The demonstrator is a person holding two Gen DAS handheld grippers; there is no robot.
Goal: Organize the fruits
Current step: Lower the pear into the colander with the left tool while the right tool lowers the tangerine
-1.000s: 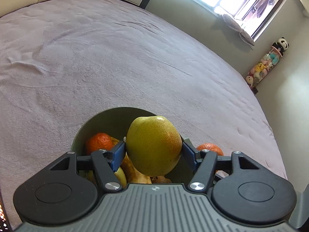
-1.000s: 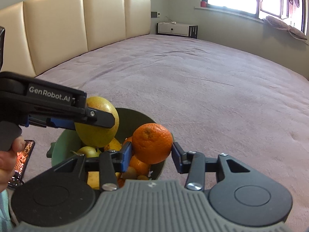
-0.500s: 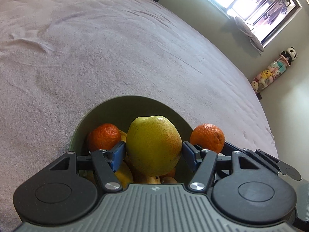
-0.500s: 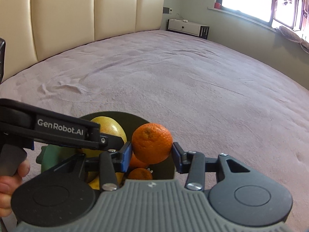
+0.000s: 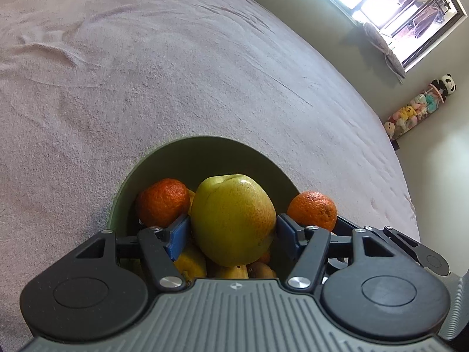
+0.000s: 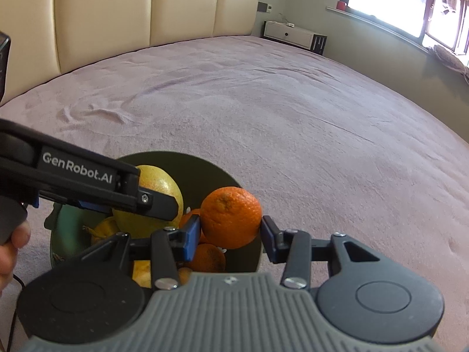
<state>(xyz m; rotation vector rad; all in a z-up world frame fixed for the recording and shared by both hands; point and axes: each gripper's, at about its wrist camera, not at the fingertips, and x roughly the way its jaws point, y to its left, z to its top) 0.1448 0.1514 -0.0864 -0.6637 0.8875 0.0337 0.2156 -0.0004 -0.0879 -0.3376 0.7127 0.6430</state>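
Two hand-held grippers in black and grey are being shown.

The left gripper (image 5: 231, 228) and the right gripper (image 6: 230, 230) are each being seen with a ribbed grey housing at 6 o'clock, round black discs at 5 and 7 o'clock, black linkage arms fastened with silver screws, and blue pads (image 5: 177, 234) on the fingertips. White "GenRobot.AI" lettering is being displayed on the left gripper's black side at 9 o'clock in the right wrist view.

pear (image 5: 233, 220) and orange (image 6: 231, 217) now lower, nearer the bowl (image 5: 205, 152)
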